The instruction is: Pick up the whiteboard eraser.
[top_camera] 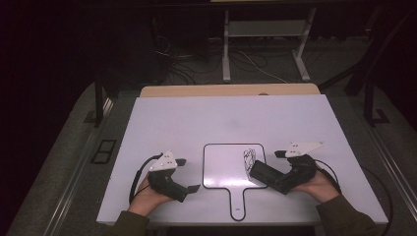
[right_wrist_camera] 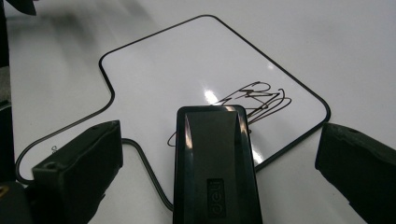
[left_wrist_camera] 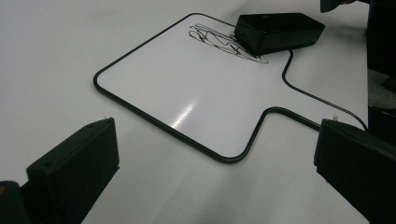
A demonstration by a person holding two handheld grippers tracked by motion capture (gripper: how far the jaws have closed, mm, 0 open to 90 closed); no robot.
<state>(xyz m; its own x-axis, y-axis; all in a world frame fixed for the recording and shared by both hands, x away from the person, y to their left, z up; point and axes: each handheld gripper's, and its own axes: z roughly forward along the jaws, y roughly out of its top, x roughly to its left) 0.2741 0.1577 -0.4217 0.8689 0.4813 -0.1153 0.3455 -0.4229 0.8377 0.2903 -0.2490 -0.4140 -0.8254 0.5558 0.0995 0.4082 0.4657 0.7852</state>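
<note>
Resting on the whiteboard (right_wrist_camera: 187,70), the eraser (right_wrist_camera: 212,163) lies between the wide-spread right gripper (right_wrist_camera: 219,182); scribble (right_wrist_camera: 254,100) shows clearly.

The table (top_camera: 196,123) is plain white. The paddle-shaped whiteboard (top_camera: 223,167) is glossy white with a thin black border and a black scribble (top_camera: 249,157) at its right. The eraser (top_camera: 264,173) is glossy black. Both grippers are black, topped by pale grey plates.

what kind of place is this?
Likely a lab or workshop bench for recording: a bare white table, loose cables on the floor beside metal desk legs, and a small whiteboard with an eraser.
</note>
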